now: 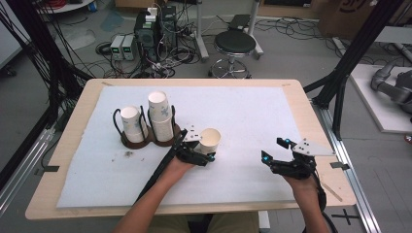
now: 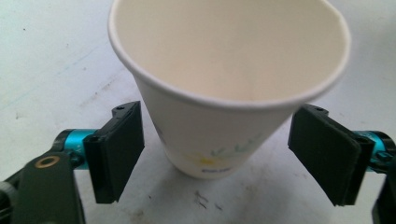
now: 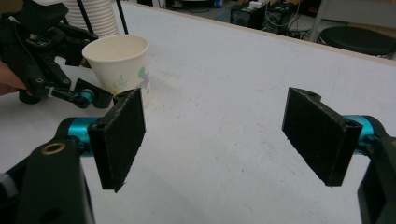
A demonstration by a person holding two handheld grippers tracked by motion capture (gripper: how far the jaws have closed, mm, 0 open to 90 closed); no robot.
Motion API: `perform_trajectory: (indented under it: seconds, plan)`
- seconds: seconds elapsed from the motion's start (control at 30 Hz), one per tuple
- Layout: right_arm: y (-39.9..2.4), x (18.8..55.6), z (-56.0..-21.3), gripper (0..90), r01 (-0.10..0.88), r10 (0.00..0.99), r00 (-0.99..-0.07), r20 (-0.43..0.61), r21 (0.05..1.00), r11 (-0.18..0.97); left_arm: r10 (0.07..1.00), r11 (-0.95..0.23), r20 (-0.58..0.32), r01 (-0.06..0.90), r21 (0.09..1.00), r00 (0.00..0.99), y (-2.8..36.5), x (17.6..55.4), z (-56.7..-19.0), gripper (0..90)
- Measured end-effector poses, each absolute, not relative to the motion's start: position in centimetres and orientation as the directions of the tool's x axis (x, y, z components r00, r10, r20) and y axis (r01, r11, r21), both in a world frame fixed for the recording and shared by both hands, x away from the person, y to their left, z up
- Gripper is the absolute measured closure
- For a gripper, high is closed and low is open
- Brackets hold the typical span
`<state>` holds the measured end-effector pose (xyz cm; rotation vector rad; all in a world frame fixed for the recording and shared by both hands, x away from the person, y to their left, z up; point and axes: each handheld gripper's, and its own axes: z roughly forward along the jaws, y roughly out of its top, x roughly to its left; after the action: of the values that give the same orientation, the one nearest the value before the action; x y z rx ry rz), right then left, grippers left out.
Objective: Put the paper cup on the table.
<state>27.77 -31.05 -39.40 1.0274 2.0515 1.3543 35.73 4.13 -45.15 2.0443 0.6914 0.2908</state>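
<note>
Left gripper (image 1: 206, 147) stands spread around the upright paper cup (image 1: 210, 140) on the white mat (image 1: 252, 126).
Its pads (image 2: 116, 149) flank the cup's base without touching; the right gripper (image 1: 276, 149), also spread, sits well apart.

The right gripper (image 3: 212, 140) hangs with jaws wide apart above the white mat (image 3: 224, 93), while farther off a paper cup (image 3: 120, 65) (upright) stands between the left gripper's (image 3: 70, 70) jaws.

grey floor (image 1: 301, 58), black stool (image 1: 235, 43), computer tower (image 1: 145, 29) amid cables, black frame posts (image 1: 359, 43).
</note>
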Motion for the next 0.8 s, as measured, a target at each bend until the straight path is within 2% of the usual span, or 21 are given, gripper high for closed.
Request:
perform_trajectory:
  seconds: [0.13,0.43,0.8]
  plan:
    - [-31.1,27.8,-39.4,22.0,0.327,0.794,-0.608,0.017,0.917,0.231,0.572,-0.381,-0.071,0.341,0.859,0.817,5.5,34.5,-44.7,18.1]
    - [-31.1,27.8,-39.6,22.0,0.335,0.789,-0.613,0.026,0.914,0.229,0.564,-0.223,-0.103,0.272,0.936,0.819,10.6,31.2,-42.9,18.0]
    - [-30.9,27.8,-40.0,22.0,0.347,0.784,-0.620,0.033,0.908,0.236,0.623,-0.115,-0.080,0.193,0.974,0.778,16.7,28.9,-41.2,18.0]
